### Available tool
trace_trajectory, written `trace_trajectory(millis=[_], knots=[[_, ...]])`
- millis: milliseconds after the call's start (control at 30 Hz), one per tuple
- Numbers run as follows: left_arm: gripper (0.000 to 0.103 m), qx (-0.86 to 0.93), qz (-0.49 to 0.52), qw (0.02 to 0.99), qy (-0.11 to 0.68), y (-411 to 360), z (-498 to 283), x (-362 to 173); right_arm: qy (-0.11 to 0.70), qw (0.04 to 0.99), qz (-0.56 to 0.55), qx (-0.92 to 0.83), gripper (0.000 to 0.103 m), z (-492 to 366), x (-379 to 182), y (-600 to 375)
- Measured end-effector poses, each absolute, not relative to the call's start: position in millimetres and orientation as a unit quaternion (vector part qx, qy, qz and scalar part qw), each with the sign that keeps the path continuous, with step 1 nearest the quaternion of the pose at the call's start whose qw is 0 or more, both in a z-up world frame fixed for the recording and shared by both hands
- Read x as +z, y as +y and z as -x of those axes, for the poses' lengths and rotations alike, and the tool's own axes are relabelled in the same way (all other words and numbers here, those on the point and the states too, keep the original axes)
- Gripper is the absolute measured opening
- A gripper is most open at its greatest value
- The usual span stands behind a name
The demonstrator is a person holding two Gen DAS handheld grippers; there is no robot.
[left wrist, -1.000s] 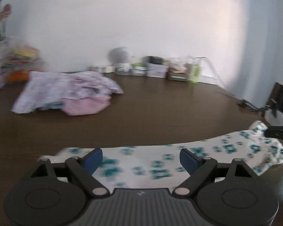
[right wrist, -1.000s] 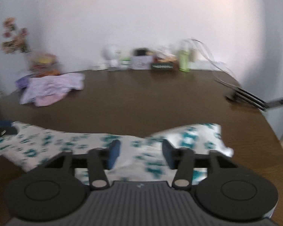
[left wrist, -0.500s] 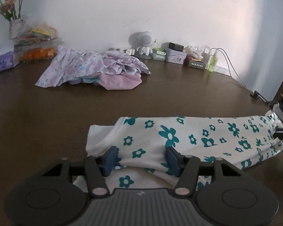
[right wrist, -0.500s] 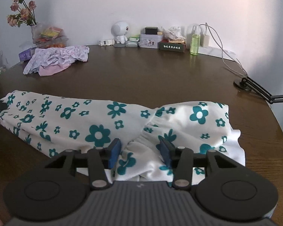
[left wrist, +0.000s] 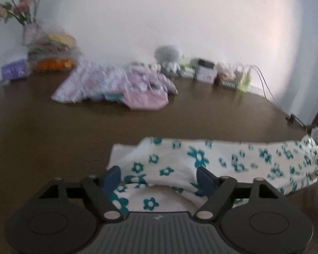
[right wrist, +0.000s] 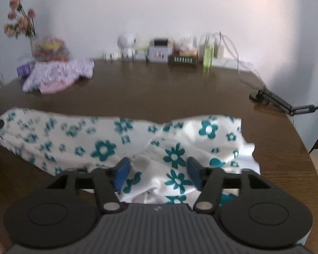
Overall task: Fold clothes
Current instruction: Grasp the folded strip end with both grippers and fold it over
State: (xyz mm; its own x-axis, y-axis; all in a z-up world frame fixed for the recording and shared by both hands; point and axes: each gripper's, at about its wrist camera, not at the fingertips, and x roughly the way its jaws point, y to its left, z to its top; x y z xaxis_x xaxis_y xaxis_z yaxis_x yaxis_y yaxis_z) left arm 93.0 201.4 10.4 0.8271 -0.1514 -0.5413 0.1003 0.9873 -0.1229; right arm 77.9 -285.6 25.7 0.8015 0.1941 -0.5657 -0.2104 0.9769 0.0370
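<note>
A white garment with teal flowers [left wrist: 222, 158] lies as a long folded band across the brown table [left wrist: 53, 137]. My left gripper [left wrist: 159, 180] is at the band's left end. Its jaws are opening, and cloth lies loose between the blue pads [left wrist: 112, 178] without being pressed. My right gripper [right wrist: 158, 173] is over the bunched right end of the same garment [right wrist: 84, 135]. Its jaws are opening too, with slack cloth between the pads [right wrist: 123, 172].
A heap of lilac and pink clothes [left wrist: 120, 84] lies at the back left of the table [right wrist: 159, 89]. Along the wall stand a vase of flowers [right wrist: 21, 21], a white toy robot [right wrist: 127, 42], small boxes and a green bottle [right wrist: 208, 55]. A black stand arm [right wrist: 282, 103] is at the right edge.
Half a second ago both pairs of jaws were narrowed around the near edge of the garment; now both stand much wider and the cloth rests slack on the table.
</note>
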Motion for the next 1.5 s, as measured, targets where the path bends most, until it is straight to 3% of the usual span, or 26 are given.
trace_trajectory(millis=[33,100,267,933,1500], knots=[[0.092,-0.059,0.036,0.961,0.270,202,-87,19,0.281,0.954,0.019,0.105,0.092,-72,34,-286],[0.100,-0.037,0.030,0.969,0.242,204,-78,33,0.254,0.962,0.028,0.095,0.103,-61,49,-286],[0.103,-0.003,0.046,0.972,0.231,207,-67,46,0.224,0.972,0.015,0.070,0.103,-48,66,-293],[0.103,0.001,0.102,0.958,0.268,207,-59,23,0.262,0.964,-0.005,0.048,0.103,-47,38,-282],[0.103,0.005,0.105,0.955,0.279,204,-56,16,0.253,0.954,0.052,0.149,0.103,-56,45,-216]])
